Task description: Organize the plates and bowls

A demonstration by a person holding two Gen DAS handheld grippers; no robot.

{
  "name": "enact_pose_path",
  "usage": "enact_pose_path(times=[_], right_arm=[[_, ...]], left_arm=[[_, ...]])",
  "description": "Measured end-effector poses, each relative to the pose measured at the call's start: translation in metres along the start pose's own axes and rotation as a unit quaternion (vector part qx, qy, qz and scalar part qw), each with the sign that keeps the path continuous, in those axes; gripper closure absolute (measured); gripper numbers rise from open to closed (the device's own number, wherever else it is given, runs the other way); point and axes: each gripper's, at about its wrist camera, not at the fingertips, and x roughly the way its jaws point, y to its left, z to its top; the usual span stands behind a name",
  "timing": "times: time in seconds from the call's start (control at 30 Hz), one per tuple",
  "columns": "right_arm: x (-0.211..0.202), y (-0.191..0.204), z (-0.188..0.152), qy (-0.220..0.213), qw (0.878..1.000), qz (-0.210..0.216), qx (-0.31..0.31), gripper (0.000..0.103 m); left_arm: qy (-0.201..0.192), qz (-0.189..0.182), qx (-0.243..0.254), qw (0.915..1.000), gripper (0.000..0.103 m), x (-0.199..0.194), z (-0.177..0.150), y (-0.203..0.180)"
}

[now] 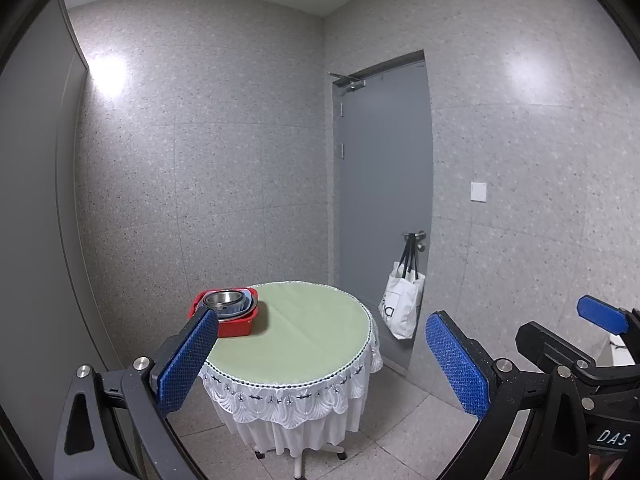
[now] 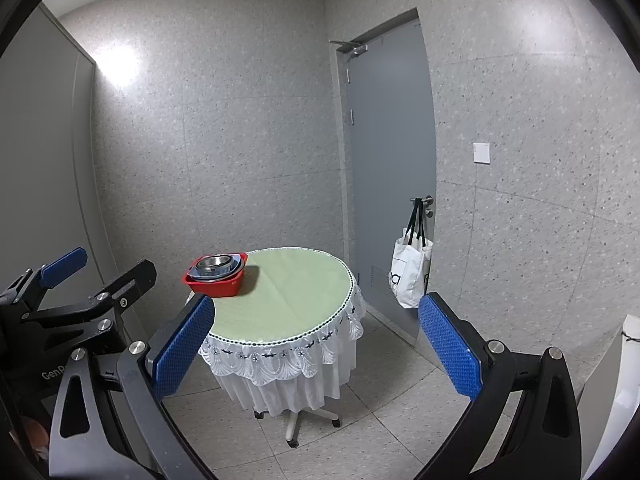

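A red square bowl sits at the far left of a round table with a green cloth. Nested in it are a blue bowl and a steel bowl on top. The same stack shows in the right wrist view: red bowl, steel bowl, table. My left gripper is open and empty, held back from the table. My right gripper is open and empty, also well back from the table. Each gripper shows at the edge of the other's view.
A grey door stands behind the table to the right, with a white tote bag hanging from its handle. Speckled grey walls close in behind. The table has a white lace skirt and a wheeled base. A white object is at right.
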Motion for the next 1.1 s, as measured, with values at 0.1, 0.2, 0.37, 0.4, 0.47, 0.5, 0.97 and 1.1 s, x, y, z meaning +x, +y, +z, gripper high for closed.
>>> enact_pose_path(times=[0.1, 0.2, 0.37, 0.4, 0.47, 0.5, 0.97, 1.1], right_arm=[[0.002, 0.0, 0.001, 0.001, 1.0, 0.001, -0.001, 0.0], [0.006, -0.001, 0.001, 0.003, 1.0, 0.006, 0.0, 0.0], [0.012, 0.0, 0.001, 0.006, 1.0, 0.012, -0.001, 0.0], [0.013, 0.001, 0.001, 0.007, 1.0, 0.013, -0.001, 0.0], [0.014, 0.002, 0.001, 0.008, 1.0, 0.015, -0.001, 0.0], [0.015, 0.002, 0.001, 0.007, 1.0, 0.016, -0.001, 0.0], [0.02, 0.005, 0.001, 0.009, 1.0, 0.021, -0.002, 0.0], [0.021, 0.005, 0.001, 0.009, 1.0, 0.021, -0.002, 0.0]], left_arm=[[0.0, 0.001, -0.001, 1.0, 0.001, 0.002, 0.0, 0.001], [0.0, 0.003, 0.001, 1.0, 0.001, 0.003, -0.001, 0.003], [0.003, 0.008, 0.002, 1.0, 0.001, 0.006, 0.0, 0.007], [0.003, 0.007, 0.003, 1.0, 0.001, 0.006, 0.0, 0.01], [0.004, 0.008, 0.003, 1.0, 0.001, 0.008, 0.001, 0.01], [0.004, 0.008, 0.003, 1.0, 0.001, 0.008, 0.002, 0.011], [-0.003, 0.011, 0.006, 0.9999, 0.001, 0.014, -0.001, 0.013], [-0.002, 0.011, 0.004, 0.9999, 0.001, 0.014, -0.004, 0.013]])
